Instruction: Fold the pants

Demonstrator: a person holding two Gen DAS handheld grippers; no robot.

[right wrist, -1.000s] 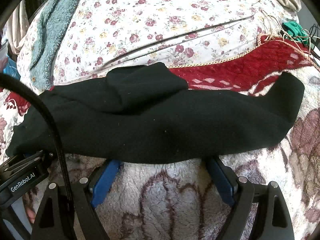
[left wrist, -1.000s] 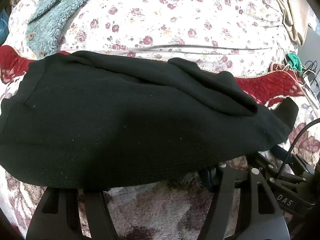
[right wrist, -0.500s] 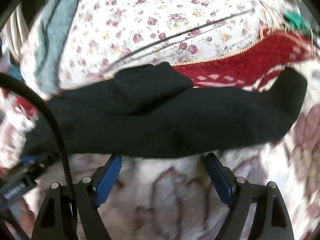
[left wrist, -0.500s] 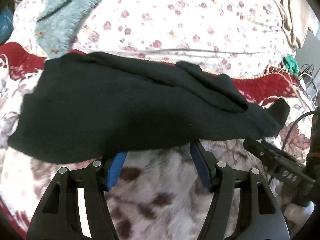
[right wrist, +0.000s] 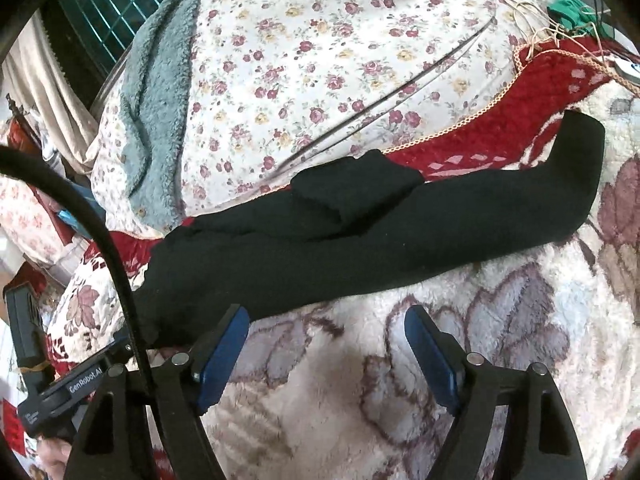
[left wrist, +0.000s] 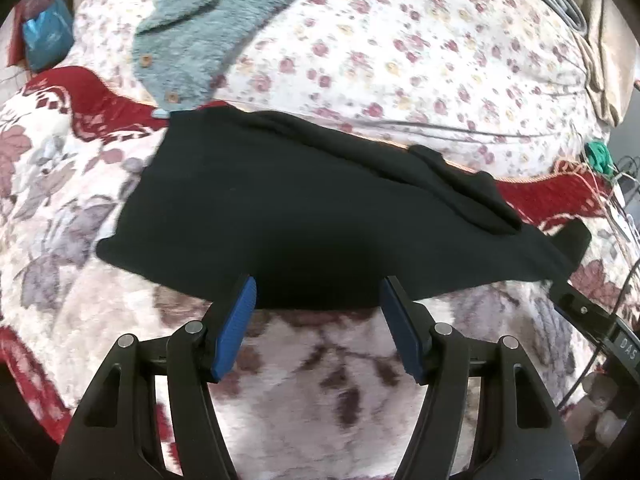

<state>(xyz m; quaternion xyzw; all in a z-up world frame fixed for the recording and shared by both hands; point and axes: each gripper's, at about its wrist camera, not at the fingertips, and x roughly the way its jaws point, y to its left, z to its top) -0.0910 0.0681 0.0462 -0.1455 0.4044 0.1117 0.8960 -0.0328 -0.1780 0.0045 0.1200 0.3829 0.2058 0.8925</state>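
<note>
Pants: black pants (left wrist: pixel 304 216) are laid flat along a plush blanket (left wrist: pixel 320 368), stretched from left to right. In the right wrist view the pants (right wrist: pixel 360 240) run from lower left up to a cuff bent upward at the far right.
Fold: a smaller flap of the same cloth is seen doubled over on the far edge, near the middle of the length.
Left gripper: the left gripper (left wrist: pixel 318 294) is held with jaws wide apart and nothing between them. The blue pads (left wrist: pixel 234 332) are placed at the near hem of the pants; whether the tips touch the cloth cannot be told.
Right gripper: the right gripper (right wrist: pixel 326 318) is likewise spread wide and holds nothing. Its left pad is seen just at the near edge of the pants, its right pad over bare blanket (right wrist: pixel 320 400), apart from the cloth.
Blanket: cream plush with brown leaf shapes and a red border (left wrist: pixel 548 200) is seen beneath the pants.
Quilt: a floral quilt (left wrist: pixel 400 60) is piled beyond the pants, touching the red border.
Fleece: a teal fleece (left wrist: pixel 200 40) with buttons is draped on the quilt at upper left, its lower end just beside the far left corner of the pants.
Cable: a black cable (right wrist: pixel 100 240) is seen curving across the left of the right wrist view.
</note>
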